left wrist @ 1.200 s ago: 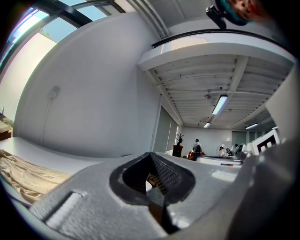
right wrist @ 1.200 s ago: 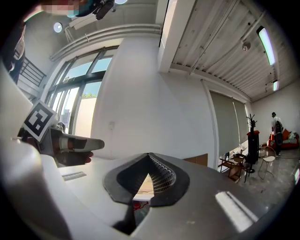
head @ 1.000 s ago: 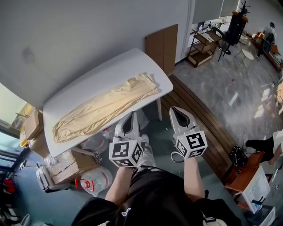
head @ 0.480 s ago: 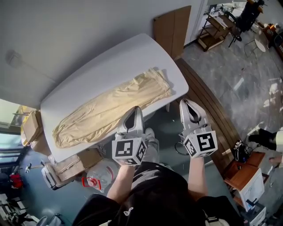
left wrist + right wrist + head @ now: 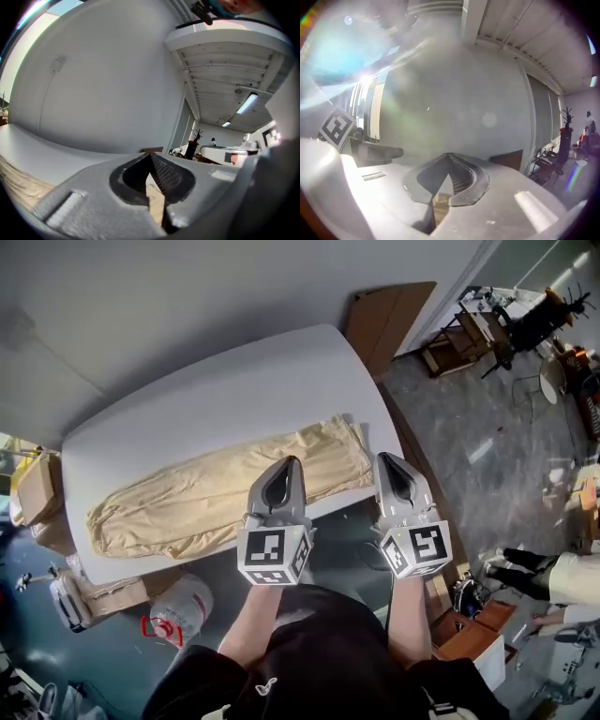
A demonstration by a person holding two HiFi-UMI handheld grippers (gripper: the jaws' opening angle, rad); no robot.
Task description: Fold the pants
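Beige pants (image 5: 216, 493) lie stretched lengthwise on the white table (image 5: 216, 395), waist end to the right near the table's corner. My left gripper (image 5: 285, 463) hangs above the near edge of the pants, jaws shut, with nothing in them. My right gripper (image 5: 387, 459) is also shut and empty, its tip just right of the waist end, over the table's corner. In the left gripper view the pants (image 5: 18, 183) show as a tan strip low at the left, below the shut left gripper (image 5: 151, 155). The right gripper (image 5: 449, 156) faces the grey wall.
Cardboard boxes (image 5: 33, 493) and plastic bags (image 5: 178, 607) sit on the floor by the table's left end and beneath it. A brown board (image 5: 394, 315) leans on the wall past the right end. Shelves and chairs (image 5: 469, 334) stand further right. Another person's legs (image 5: 525, 570) show at the right edge.
Both grippers have moved forward from in front of the table to its near edge, now over the waist end of the pants. Their jaws stayed shut.
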